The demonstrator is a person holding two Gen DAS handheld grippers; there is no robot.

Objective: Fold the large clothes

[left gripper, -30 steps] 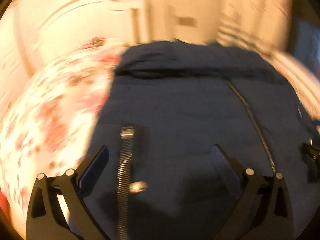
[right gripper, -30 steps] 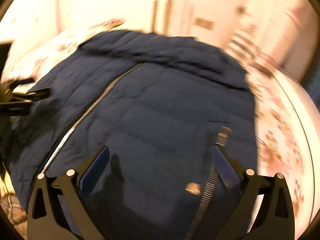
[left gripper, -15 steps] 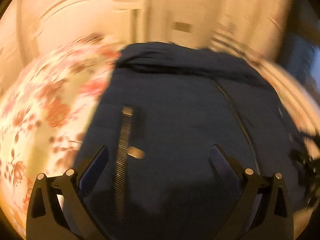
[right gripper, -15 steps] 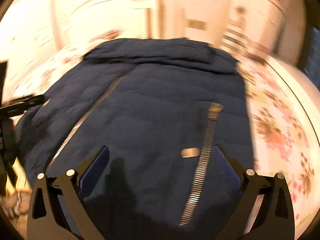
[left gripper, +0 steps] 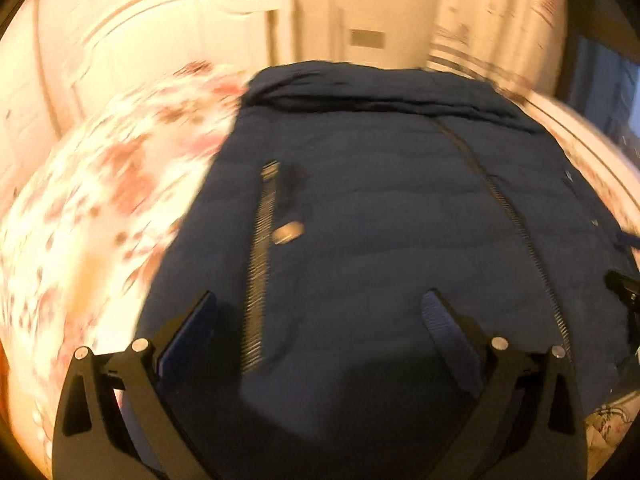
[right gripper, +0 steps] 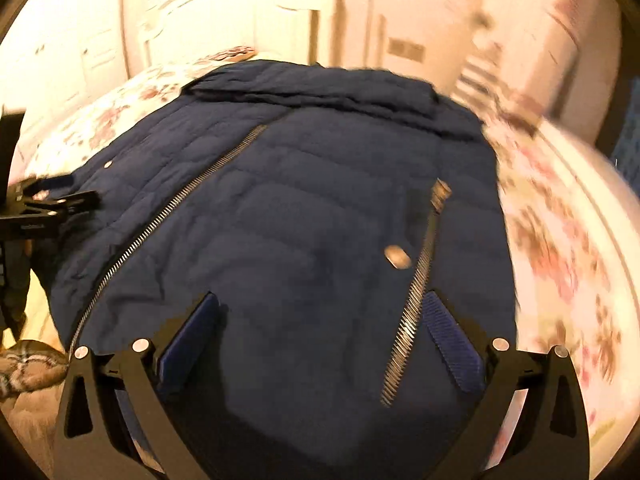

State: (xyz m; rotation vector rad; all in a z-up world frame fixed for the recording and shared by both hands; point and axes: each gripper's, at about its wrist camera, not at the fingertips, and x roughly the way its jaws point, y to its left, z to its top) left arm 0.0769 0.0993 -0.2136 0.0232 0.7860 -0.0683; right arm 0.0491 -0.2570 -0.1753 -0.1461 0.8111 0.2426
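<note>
A navy quilted jacket (left gripper: 380, 232) lies flat on a bed with its front zipped, and it shows in the right wrist view (right gripper: 280, 220) too. Its centre zipper (left gripper: 516, 232) runs down the middle. A silver pocket zipper (left gripper: 260, 272) lies on its left side and another (right gripper: 416, 292) on its right side. My left gripper (left gripper: 320, 320) is open and empty above the jacket's lower left part. My right gripper (right gripper: 320, 320) is open and empty above the lower right part. Each gripper shows at the edge of the other's view.
The jacket rests on a floral bedspread (left gripper: 100, 208), also in the right wrist view (right gripper: 560, 240). A white headboard (right gripper: 240, 12) and wall stand behind. A patterned cloth (right gripper: 24, 364) lies at the lower left of the right wrist view.
Both grippers have pulled back and risen from the jacket, so more of it and both pocket zippers show. Both stay open and empty.
</note>
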